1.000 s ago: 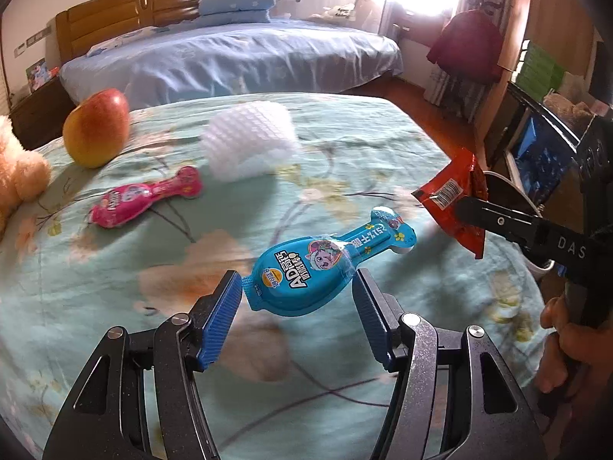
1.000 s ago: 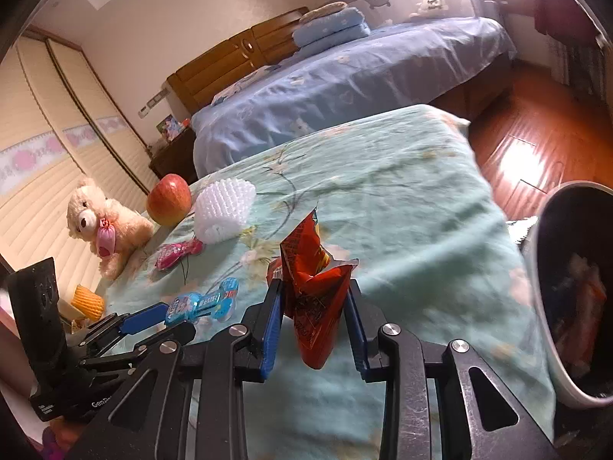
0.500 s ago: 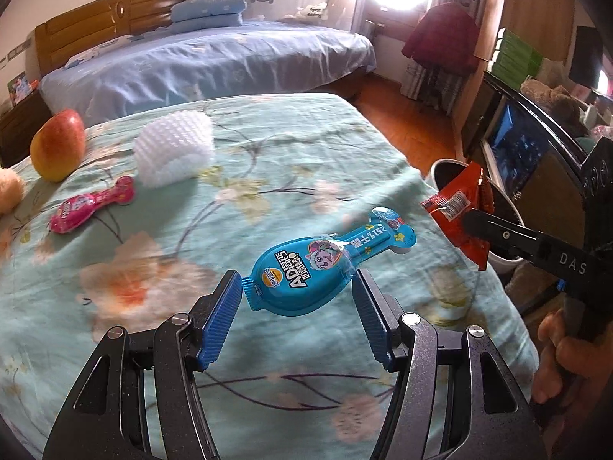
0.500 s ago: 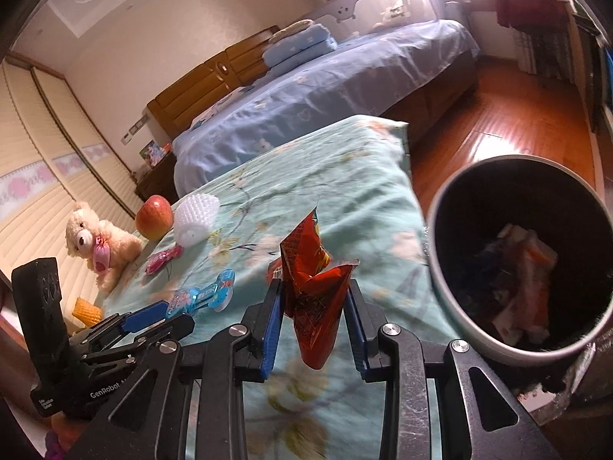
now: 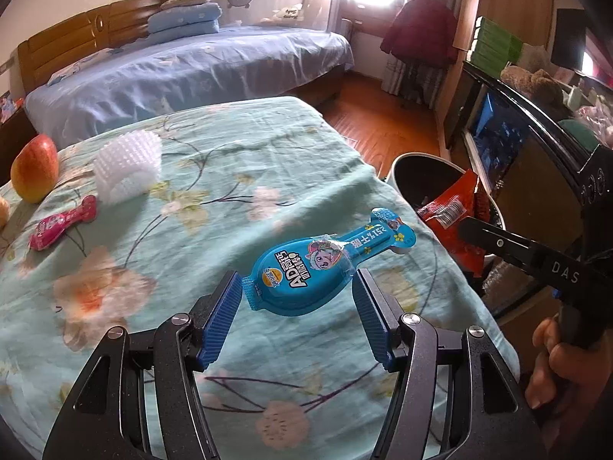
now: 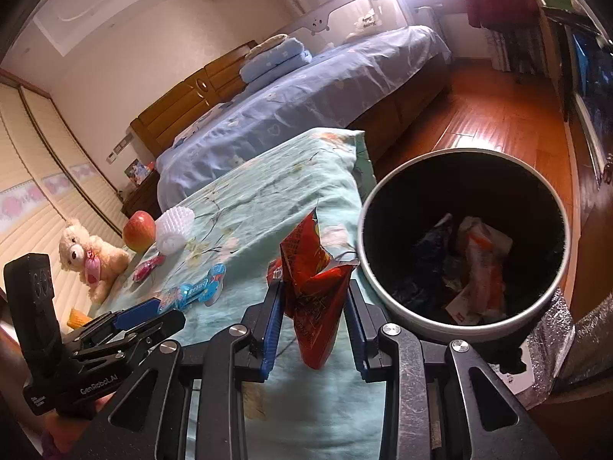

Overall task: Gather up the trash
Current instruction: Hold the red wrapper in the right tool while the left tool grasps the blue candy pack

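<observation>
Blue packet (image 5: 306, 276) clamped in left gripper (image 5: 297, 308); right gripper (image 6: 314, 320) pinches red wrapper (image 6: 312, 287); only right view shows bin (image 6: 402, 299) contents.

A home bedroom, seemingly: made bed (image 5: 184, 73), wooden headboard (image 6: 184, 111), teddy bear (image 6: 86, 249)

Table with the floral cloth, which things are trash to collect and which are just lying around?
For the job: blue spoon-shaped candy packet in left claw, crumpled red snack wrapper in right claw, pink candy packet, black round bin.
Lying about: red-yellow apple, white foam net, cream teddy bear.
</observation>
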Action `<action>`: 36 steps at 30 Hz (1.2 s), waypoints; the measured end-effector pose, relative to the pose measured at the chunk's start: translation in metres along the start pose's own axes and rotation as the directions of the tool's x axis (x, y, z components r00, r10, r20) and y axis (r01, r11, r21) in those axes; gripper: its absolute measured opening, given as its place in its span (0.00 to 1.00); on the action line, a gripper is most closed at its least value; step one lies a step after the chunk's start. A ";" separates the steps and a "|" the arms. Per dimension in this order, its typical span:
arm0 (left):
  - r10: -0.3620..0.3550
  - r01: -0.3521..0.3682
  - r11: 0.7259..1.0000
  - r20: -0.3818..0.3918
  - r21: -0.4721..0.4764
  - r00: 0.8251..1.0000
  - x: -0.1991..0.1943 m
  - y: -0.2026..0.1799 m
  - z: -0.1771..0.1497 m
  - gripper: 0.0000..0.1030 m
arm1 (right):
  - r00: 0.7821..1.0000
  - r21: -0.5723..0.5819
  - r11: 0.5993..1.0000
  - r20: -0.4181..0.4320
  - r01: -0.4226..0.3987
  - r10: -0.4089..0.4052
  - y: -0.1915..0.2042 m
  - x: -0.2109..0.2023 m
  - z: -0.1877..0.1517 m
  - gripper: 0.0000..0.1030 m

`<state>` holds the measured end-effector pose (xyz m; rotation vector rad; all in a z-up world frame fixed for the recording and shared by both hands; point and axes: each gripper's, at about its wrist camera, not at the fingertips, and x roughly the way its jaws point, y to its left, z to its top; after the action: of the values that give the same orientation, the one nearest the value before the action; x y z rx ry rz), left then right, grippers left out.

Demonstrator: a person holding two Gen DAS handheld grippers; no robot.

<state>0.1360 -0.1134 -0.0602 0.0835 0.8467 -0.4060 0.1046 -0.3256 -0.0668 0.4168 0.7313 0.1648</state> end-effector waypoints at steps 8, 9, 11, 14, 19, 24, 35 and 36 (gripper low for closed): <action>-0.045 0.045 0.999 -0.048 0.002 0.998 0.010 -0.014 0.003 0.04 | 1.000 0.011 1.000 0.018 0.011 -0.011 -0.010 -0.010 0.000 0.31; -0.053 0.053 0.999 -0.053 -0.005 0.997 0.011 -0.015 0.004 0.04 | 1.000 0.014 1.000 0.020 0.012 -0.013 -0.011 -0.011 0.000 0.31; -0.054 0.054 0.999 -0.060 -0.002 0.997 0.015 -0.018 0.003 0.03 | 1.000 0.018 1.000 0.024 0.014 -0.015 -0.013 -0.013 0.000 0.31; -0.056 0.057 0.998 -0.059 0.017 0.997 0.016 -0.024 0.001 0.02 | 0.999 0.022 1.000 0.029 0.017 -0.018 -0.016 -0.015 0.001 0.31; -0.061 0.062 0.998 -0.063 0.011 0.996 0.017 -0.024 -0.001 0.02 | 1.000 0.022 1.000 0.026 0.016 -0.016 -0.017 -0.014 0.000 0.31; -0.077 0.077 0.997 -0.068 -0.006 0.995 0.020 -0.019 0.001 0.15 | 0.999 0.023 1.000 0.035 0.016 -0.017 -0.018 -0.014 0.002 0.31; -0.070 0.073 0.997 -0.114 0.022 0.991 0.053 -0.042 0.015 0.52 | 0.998 0.041 0.999 0.047 0.030 -0.032 -0.028 -0.019 0.005 0.31; -0.065 0.068 0.997 -0.115 0.026 0.991 0.056 -0.044 0.017 0.53 | 0.998 0.043 0.999 0.047 0.032 -0.034 -0.029 -0.019 0.005 0.31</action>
<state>0.1643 -0.1751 -0.0870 0.1070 0.9584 -0.4801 0.0940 -0.3593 -0.0641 0.4476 0.6952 0.1085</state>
